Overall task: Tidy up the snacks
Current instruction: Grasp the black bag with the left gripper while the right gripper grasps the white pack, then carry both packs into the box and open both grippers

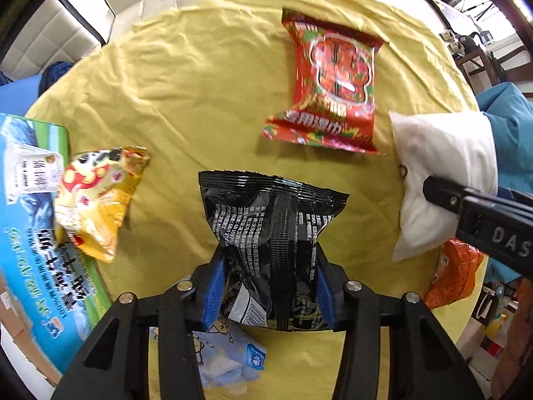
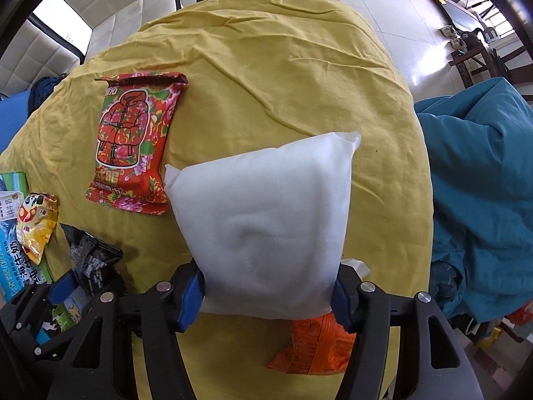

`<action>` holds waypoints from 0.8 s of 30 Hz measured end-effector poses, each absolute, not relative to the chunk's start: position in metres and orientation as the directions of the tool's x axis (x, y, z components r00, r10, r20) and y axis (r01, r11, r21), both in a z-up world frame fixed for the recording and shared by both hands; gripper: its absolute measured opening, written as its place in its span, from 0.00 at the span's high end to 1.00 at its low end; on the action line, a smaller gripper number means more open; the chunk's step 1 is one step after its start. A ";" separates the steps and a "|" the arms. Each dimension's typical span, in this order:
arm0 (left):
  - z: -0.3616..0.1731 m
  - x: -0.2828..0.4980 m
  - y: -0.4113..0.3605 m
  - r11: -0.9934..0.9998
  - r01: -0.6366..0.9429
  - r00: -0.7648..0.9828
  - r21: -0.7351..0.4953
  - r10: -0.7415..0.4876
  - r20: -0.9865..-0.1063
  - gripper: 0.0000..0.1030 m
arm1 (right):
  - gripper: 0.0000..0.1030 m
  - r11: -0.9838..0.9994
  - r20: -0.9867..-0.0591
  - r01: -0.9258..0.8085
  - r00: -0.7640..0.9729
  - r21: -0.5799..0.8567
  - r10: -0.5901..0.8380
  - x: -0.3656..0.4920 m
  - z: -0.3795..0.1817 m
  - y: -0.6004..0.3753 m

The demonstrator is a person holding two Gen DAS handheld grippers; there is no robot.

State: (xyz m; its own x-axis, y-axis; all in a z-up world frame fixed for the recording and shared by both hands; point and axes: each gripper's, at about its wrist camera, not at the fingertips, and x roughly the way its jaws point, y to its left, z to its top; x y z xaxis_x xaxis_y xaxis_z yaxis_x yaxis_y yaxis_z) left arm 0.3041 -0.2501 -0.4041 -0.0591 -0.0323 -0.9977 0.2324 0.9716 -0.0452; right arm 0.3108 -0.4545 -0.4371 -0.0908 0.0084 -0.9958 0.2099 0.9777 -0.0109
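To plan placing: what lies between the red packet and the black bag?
Only bare yellow cloth between red packet and black bag, in the left wrist view.

A home living room, by the look of it: a round table under a wrinkled yellow tablecloth (image 2: 283, 76) stands on glossy white floor tiles (image 2: 393, 10). A white tufted sofa (image 1: 50, 40) sits at ten o'clock, dark wooden chairs (image 2: 479, 63) at two o'clock, and a heap of teal bedding (image 2: 479, 180) at three o'clock.

Floral packet (image 2: 133, 143) on tablecloth (image 2: 283, 76) left of held pillow pack (image 2: 263, 230), crinkled bag (image 1: 273, 246) nearer, small snack bag (image 1: 96, 200) overlapping carton (image 1: 33, 233) at far left
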 end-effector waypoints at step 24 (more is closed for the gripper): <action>-0.294 0.274 -0.219 0.973 0.208 0.119 -0.100 -0.127 -0.985 0.58 | 0.42 0.980 -0.998 0.191 0.024 0.062 0.058 0.265 -0.351 -0.434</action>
